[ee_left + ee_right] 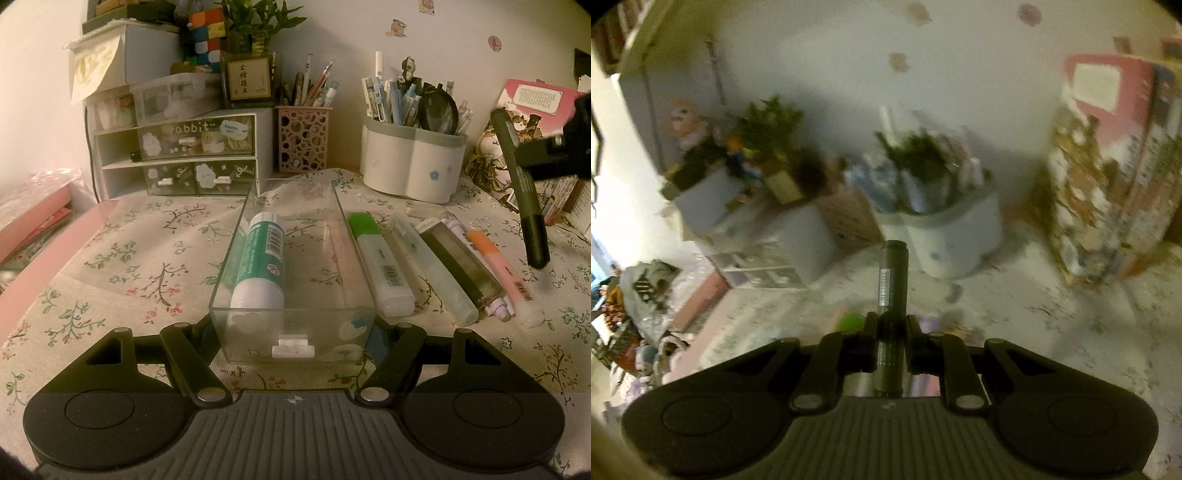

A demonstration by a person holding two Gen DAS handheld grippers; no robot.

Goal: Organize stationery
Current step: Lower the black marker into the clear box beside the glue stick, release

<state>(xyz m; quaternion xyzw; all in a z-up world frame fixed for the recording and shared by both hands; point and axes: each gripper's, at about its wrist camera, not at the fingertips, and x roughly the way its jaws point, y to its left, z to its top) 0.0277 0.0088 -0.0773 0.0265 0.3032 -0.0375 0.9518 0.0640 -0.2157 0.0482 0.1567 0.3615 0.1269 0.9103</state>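
Gripping the clear tray (291,332) by its near end, the left gripper (293,332) rests on the floral cloth (110,266); a glue stick (260,258) lies inside. Highlighters (384,266) lie beside it. Farther right, the right gripper (891,332) clamps a dark marker (892,280) midair.

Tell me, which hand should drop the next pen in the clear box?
The right. Its hand-held gripper already grips a dark marker in the air beside the clear box. The left hand-held gripper is busy clamping that box's near end.
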